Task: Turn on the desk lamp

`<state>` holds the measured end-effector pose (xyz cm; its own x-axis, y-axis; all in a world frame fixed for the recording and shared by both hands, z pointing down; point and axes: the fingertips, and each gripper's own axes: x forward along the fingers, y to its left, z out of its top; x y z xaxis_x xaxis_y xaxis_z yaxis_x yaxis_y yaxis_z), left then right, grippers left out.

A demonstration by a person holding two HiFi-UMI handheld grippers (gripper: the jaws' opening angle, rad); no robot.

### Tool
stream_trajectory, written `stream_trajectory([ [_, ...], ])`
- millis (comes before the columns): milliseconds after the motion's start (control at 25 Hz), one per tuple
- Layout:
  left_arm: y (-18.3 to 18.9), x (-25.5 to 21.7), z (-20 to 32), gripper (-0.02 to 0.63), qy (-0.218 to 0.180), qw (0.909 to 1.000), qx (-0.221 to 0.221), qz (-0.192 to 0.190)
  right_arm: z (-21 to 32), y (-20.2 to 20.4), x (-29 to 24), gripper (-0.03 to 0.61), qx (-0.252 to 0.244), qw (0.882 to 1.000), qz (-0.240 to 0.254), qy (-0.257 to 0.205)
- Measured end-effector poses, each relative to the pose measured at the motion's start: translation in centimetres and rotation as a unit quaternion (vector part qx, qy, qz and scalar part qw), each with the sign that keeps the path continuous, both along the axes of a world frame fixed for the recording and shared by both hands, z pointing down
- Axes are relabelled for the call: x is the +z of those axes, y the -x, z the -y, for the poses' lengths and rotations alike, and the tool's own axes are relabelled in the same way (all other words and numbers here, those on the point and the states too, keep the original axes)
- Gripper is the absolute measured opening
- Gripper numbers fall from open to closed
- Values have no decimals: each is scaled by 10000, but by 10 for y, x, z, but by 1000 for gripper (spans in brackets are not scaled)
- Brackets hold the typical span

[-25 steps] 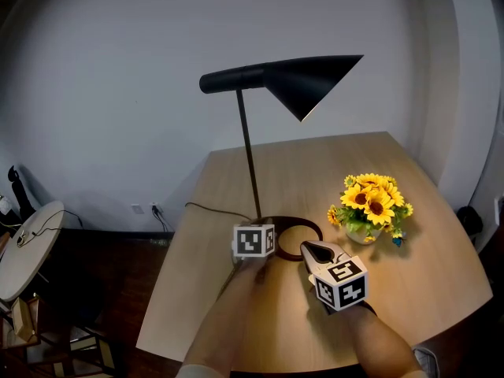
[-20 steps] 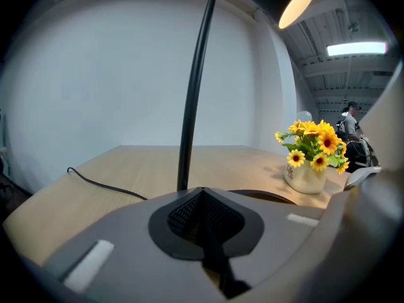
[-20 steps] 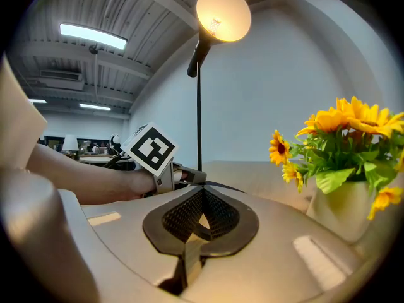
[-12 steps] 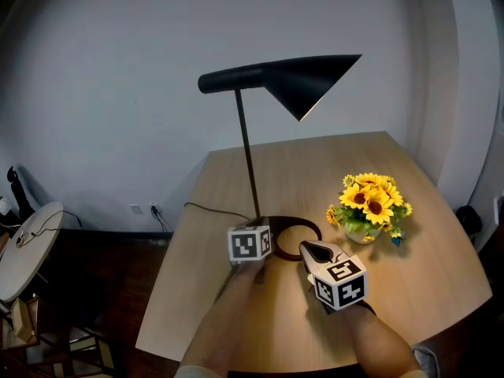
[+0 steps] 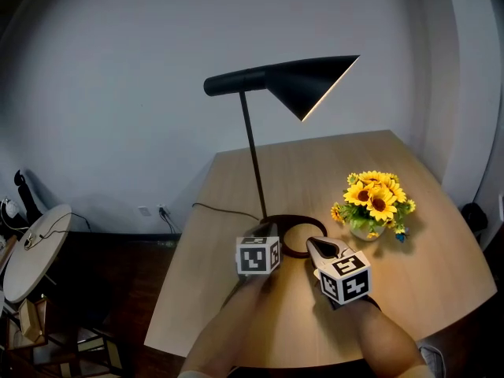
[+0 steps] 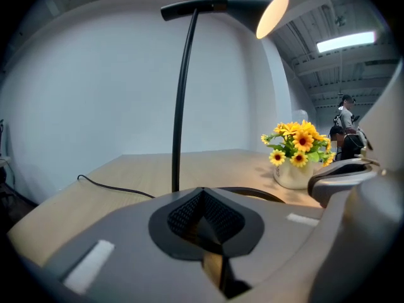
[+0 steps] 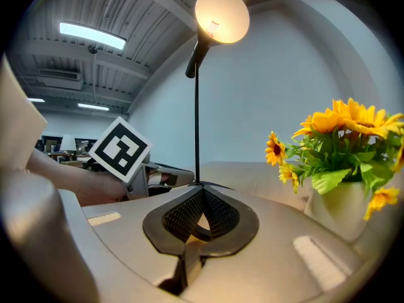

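Observation:
A black desk lamp stands on the wooden table [image 5: 236,305]: a cone shade [image 5: 303,81], a thin pole [image 5: 253,160] and a ring base [image 5: 295,235]. It is lit; the bulb [image 7: 221,14] glows and the shade's inside [image 6: 273,14] is bright. My left gripper [image 5: 265,229] is shut and holds nothing, its tips at the base's near-left edge by the pole's foot. My right gripper [image 5: 316,246] is also shut with nothing in it, just right of the ring. In the gripper views the left gripper [image 6: 202,193] and the right gripper [image 7: 202,193] show their jaws pressed together.
A white pot of sunflowers [image 5: 374,205] stands right of the lamp base, close to my right gripper. The lamp's cord [image 5: 216,209] runs off the table's left edge. A round side table [image 5: 35,250] stands lower on the left. People [image 6: 344,128] are far off.
My left gripper has drawn back a little from the lamp base towards me. The head view has shifted slightly. The lamp stays lit, and the right gripper has barely moved.

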<state>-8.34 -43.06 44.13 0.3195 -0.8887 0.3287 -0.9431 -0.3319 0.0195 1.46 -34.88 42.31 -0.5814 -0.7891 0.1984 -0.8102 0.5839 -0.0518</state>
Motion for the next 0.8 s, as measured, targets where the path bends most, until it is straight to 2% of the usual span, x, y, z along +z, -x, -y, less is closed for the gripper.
stream_trajectory([
  [200, -2, -20, -35, -3, -273, 9995, 116, -81, 2, -5, 1, 0, 75, 10000, 28, 6],
  [400, -5, -42, -73, -3, -563, 9982, 229, 8, 4, -8, 3, 0, 145, 9999, 43, 4],
  [600, -4, -52, -102, -3, -663, 9974, 250, -148, 7, -17, 3, -1, 467, 9989, 41, -9],
  [800, -1, -57, -131, -3, -764, 9963, 222, -330, -11, -26, 6, 0, 501, 9987, 35, 71],
])
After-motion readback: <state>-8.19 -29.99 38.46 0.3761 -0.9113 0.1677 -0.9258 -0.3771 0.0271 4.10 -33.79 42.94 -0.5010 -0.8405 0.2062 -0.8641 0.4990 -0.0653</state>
